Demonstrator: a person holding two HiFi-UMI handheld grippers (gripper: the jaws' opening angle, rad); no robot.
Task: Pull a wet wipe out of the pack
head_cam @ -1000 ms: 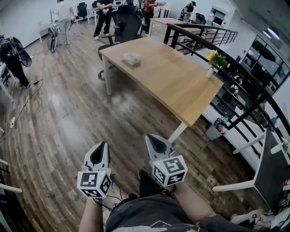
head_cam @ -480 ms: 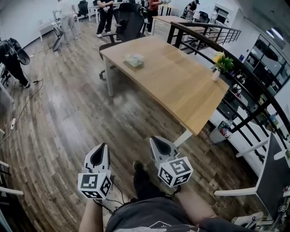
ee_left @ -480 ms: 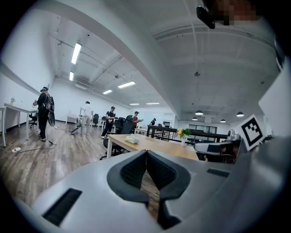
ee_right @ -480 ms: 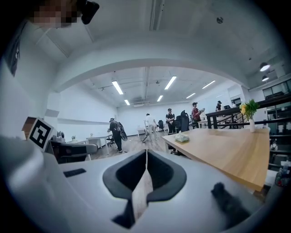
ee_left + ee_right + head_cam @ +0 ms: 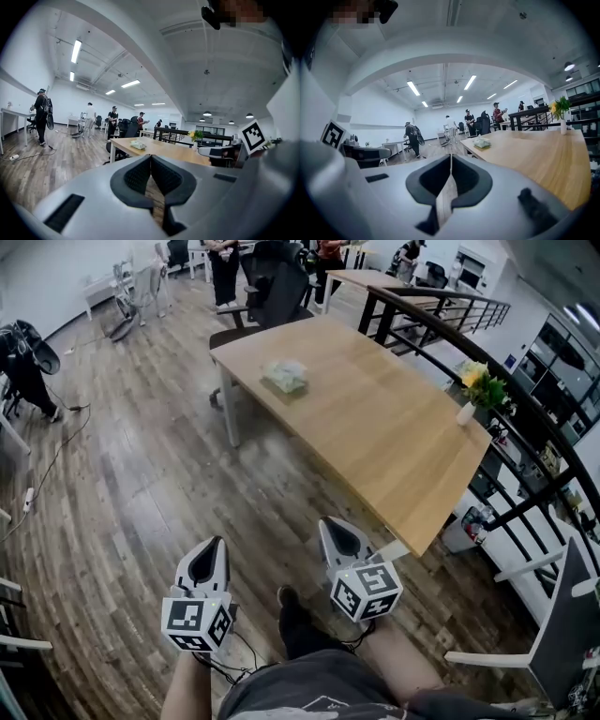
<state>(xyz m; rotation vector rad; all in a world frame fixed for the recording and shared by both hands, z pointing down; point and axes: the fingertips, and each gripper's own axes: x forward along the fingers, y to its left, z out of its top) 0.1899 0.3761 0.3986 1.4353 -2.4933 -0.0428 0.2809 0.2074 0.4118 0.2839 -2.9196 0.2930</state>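
Wipe pack [image 5: 286, 376]: nearer than before, still well apart; approach only.
Left gripper [image 5: 212, 545]: clenched, empty.
Right gripper [image 5: 331, 524]: clenched, empty.

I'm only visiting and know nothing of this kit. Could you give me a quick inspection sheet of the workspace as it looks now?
Surface: wooden table, mostly bare.
Job's things: wet wipe pack lying near the table's far end, untouched.
Clutter: vase of flowers at the table's right edge.
Grippers: left gripper and right gripper short of the table, jaws together, both empty.
Cables: cable across the floor at left.
Surroundings: office chair, black railing, people standing far off.
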